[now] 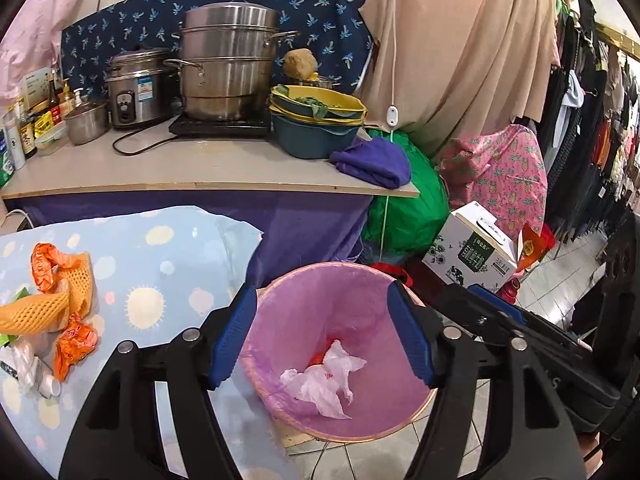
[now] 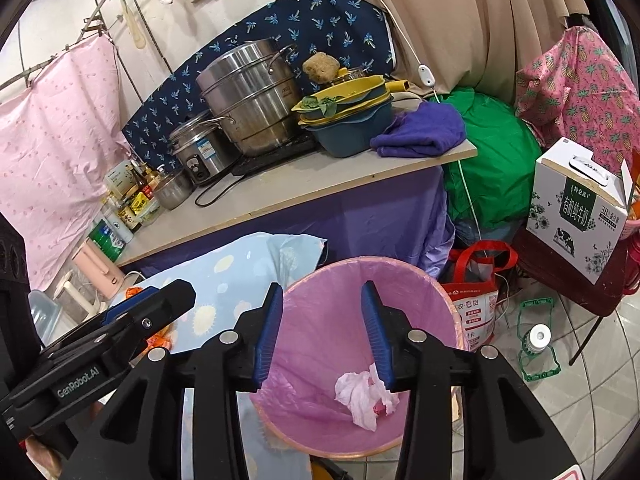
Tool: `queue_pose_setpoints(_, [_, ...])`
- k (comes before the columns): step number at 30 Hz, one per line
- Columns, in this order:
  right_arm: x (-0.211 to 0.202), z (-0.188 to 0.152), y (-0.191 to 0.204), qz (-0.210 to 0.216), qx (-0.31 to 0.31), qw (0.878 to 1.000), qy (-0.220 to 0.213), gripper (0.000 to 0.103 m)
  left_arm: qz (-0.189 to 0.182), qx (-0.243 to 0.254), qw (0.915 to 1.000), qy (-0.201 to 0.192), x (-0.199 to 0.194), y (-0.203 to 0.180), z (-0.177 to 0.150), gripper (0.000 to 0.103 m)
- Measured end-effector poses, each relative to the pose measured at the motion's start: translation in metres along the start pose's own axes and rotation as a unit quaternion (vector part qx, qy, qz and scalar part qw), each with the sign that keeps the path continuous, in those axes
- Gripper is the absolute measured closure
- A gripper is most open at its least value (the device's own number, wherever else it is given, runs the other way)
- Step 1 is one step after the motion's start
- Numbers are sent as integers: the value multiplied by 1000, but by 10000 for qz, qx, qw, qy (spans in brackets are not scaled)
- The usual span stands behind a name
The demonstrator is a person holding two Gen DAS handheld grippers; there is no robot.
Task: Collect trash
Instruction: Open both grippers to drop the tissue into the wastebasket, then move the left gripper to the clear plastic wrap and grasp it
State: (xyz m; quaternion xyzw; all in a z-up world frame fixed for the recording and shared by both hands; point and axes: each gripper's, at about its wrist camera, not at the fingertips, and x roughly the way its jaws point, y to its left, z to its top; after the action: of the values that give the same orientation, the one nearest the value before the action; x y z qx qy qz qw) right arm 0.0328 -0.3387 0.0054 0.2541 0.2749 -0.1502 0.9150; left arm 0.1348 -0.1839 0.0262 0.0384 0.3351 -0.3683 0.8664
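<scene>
Both grippers, left gripper (image 1: 322, 336) and right gripper (image 2: 322, 336), are held released and empty over the bin (image 1: 400, 280); remaining wrappers (image 1: 74, 340) should be fetched next.

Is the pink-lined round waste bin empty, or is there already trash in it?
Not empty. The pink-lined round waste bin holds crumpled white tissue near its bottom, with something orange-red beneath; most of the liner remains bare.
</scene>
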Motion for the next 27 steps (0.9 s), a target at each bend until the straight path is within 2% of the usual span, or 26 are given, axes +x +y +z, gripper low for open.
queue_pose_setpoints(10, [-13,-6,29,102,-263,9996,-70,59,415,-334,9984,-185,-35,35,-8,39])
queue_pose_setpoints(18, [-8,-22,59,306,-430,9986,97,58,890,-767,9928,-226,-66,81,-26,39])
queue_pose_setpoints(21, [-4,-32,75,412,-534,9975,202,58,1118,-982,9887,-196,-78,103,-40,31])
queue_pose_setpoints(27, [8,-52,109,628,-742,9942,453,58,1691,-1449,9749,-74,-99,155,-75,31])
